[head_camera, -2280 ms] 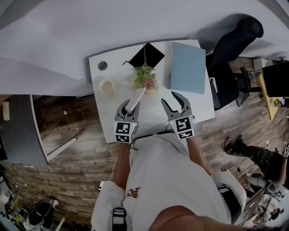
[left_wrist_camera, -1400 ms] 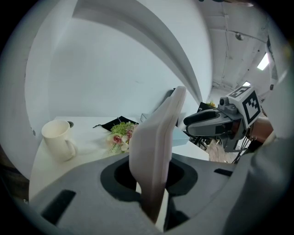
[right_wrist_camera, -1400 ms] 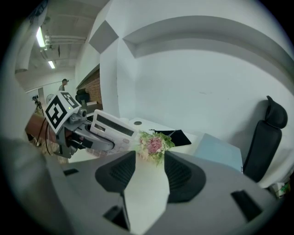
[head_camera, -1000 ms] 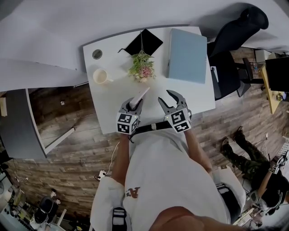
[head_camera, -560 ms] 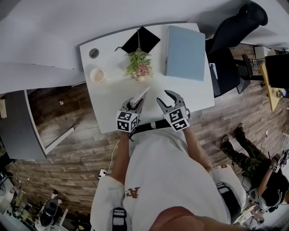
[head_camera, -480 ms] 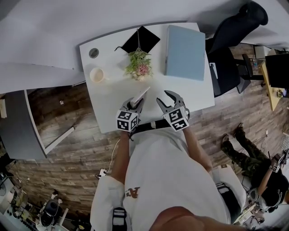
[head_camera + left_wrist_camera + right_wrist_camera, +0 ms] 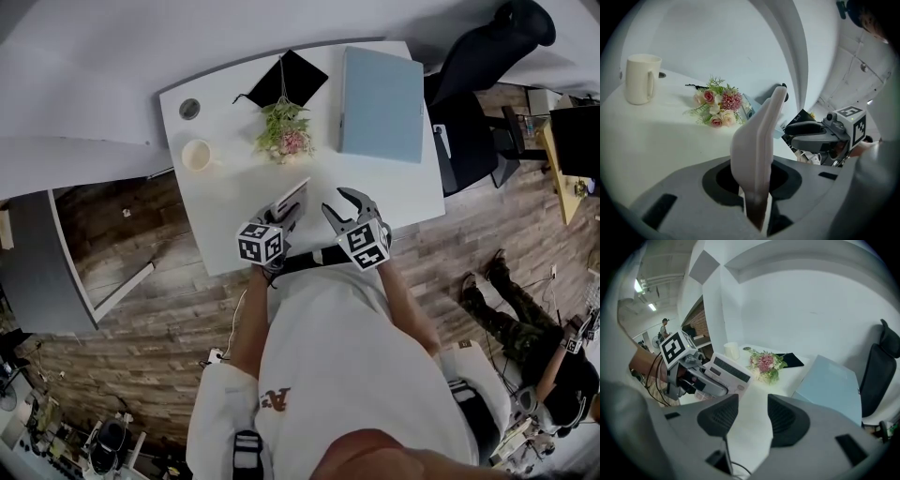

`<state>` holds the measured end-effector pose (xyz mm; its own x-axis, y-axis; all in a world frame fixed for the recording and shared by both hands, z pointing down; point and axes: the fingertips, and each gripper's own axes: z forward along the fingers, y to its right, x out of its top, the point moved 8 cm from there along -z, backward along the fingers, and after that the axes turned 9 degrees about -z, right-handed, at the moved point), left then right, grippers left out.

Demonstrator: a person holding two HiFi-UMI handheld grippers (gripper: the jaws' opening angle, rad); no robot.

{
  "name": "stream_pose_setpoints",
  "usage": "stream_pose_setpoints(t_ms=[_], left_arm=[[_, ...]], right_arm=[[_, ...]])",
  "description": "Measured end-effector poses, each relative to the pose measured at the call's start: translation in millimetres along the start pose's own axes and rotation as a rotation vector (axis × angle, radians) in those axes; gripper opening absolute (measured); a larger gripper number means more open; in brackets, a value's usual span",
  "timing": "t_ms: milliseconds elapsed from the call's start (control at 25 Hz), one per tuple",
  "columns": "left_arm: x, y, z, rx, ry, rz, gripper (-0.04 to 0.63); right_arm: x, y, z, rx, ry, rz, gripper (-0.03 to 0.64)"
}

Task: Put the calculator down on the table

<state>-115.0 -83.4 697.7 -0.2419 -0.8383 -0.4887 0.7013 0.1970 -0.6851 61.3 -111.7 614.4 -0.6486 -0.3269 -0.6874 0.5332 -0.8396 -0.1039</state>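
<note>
We find the left gripper (image 7: 281, 218) fingers clamped on the calculator (image 7: 757, 136), held on edge over the table (image 7: 220, 220). The right gripper (image 7: 752, 414) fingers stand parted and empty.

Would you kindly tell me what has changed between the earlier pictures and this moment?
The left claw and right claw have sunk toward the table's near edge. The left one rolled, so the calculator it grips shows more of its face. The right stays open, empty. Nothing was taken or released. The mug, flowers, blue box and black pouch stayed put.
</note>
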Motion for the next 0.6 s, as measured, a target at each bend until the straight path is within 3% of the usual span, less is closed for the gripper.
stream_pose_setpoints(t_ms=[280,600], left_arm=[[-1.7,-7.0,9.4,-0.001,-0.041,-0.072,0.126],[-1.0,-9.5,17.8,0.048,-0.088,-0.060,0.155]], right_arm=[[-3.0,0.2,0.2,-0.006,-0.005,0.005,0.201],[-2.6,-3.3,0.5,0.004,-0.009,0.004,0.201]])
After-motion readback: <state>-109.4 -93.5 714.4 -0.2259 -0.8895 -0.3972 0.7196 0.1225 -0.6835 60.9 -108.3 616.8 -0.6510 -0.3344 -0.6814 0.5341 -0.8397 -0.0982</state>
